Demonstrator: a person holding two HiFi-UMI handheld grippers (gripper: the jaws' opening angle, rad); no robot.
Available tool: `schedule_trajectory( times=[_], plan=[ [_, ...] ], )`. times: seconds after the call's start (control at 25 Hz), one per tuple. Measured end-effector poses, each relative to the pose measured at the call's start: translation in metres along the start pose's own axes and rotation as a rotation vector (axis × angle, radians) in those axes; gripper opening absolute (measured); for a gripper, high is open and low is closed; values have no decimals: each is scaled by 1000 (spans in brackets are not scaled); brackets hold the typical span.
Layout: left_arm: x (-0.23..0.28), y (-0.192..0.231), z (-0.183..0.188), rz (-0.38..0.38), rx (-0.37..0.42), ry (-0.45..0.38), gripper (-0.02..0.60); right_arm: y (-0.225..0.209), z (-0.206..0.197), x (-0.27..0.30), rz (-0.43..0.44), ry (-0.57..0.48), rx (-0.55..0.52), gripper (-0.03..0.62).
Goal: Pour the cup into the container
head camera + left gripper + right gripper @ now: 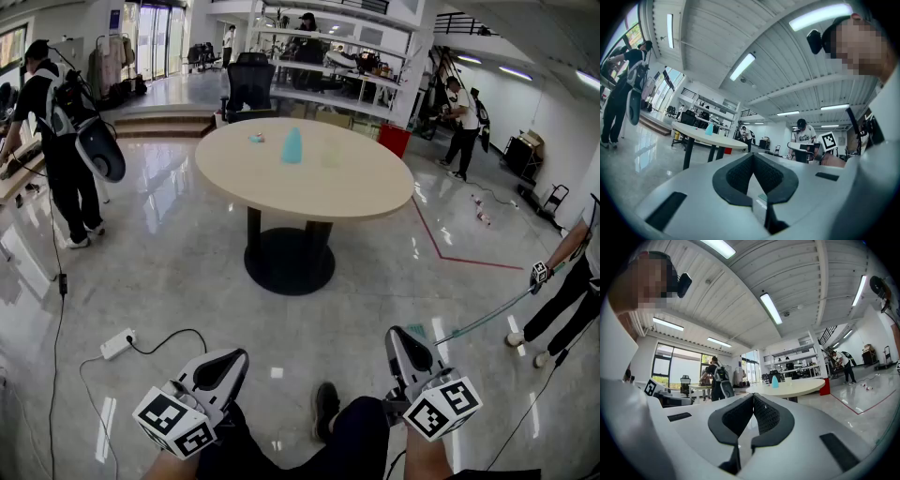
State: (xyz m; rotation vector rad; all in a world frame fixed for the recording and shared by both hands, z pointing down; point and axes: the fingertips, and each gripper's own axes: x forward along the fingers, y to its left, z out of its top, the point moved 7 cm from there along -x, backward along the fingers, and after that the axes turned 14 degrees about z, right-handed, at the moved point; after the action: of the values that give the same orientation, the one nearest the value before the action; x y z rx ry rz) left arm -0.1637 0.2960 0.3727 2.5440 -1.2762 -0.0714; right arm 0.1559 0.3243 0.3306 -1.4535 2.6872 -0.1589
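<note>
Although the blue sign (113, 18) high on the far wall is too small to read, the cubes (173, 422) on both grippers show bold black-and-white square markers. The round, pale tabletop (309, 192) sits on a black pedestal (289, 262) over a glossy marble floor (178, 262) in an open office. A white power strip (117, 344) with its black cable (164, 337) lies on that floor, and a red line (473, 260) crosses it. The blue cup (292, 145) stands upright toward the tabletop's far edge, its long axis vertical and its body narrowing upward. The translucent container (332, 155) is just beside it, toward the right edge. Well apart from the table, the left gripper (232, 364) and right gripper (397, 337) are held low by the person's legs, each with its jaws pressed together on nothing.
</note>
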Motion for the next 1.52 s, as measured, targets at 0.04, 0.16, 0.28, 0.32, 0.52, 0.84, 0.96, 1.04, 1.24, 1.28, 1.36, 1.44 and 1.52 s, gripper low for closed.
schedule_trajectory(
  times=[0.04, 0.16, 0.28, 0.32, 0.52, 0.84, 0.96, 1.04, 1.24, 1.28, 1.36, 1.44, 1.52],
  plan=[
    [15, 5, 3, -5, 6, -9, 0, -9, -1, 7, -3, -6, -3, 6],
    [60, 21, 9, -5, 3, -34, 0, -37, -8, 33, -1, -13, 7, 6],
    [91, 34, 17, -4, -6, -27, 0, -58, -13, 59, 1, -21, 38, 6],
    [99, 35, 22, -5, 4, -24, 0, -65, -11, 66, 3, -28, 37, 6],
    [146, 41, 53, 5, 60, -51, 0, -104, 16, 101, 27, -55, -6, 6],
    [219, 80, 78, 52, 101, -117, 0, -169, 33, 178, 90, -53, -74, 6],
    [255, 106, 89, 48, 82, -105, 0, -196, 38, 220, 90, -65, -47, 6],
    [278, 123, 103, 31, 57, -101, 0, -208, 44, 250, 110, -47, -38, 6],
    [329, 132, 136, -80, 9, -148, 0, -251, 58, 301, 122, -48, -51, 8],
    [341, 132, 140, -79, 28, -148, 0, -261, 59, 310, 121, -49, -53, 7],
    [369, 140, 147, -42, 77, -133, 0, -282, 59, 329, 126, -50, -41, 8],
    [402, 152, 156, -28, 91, -125, 0, -305, 64, 349, 140, -66, -45, 28],
    [435, 161, 165, -34, 88, -127, 0, -328, 73, 367, 146, -82, -61, 89]
  ],
)
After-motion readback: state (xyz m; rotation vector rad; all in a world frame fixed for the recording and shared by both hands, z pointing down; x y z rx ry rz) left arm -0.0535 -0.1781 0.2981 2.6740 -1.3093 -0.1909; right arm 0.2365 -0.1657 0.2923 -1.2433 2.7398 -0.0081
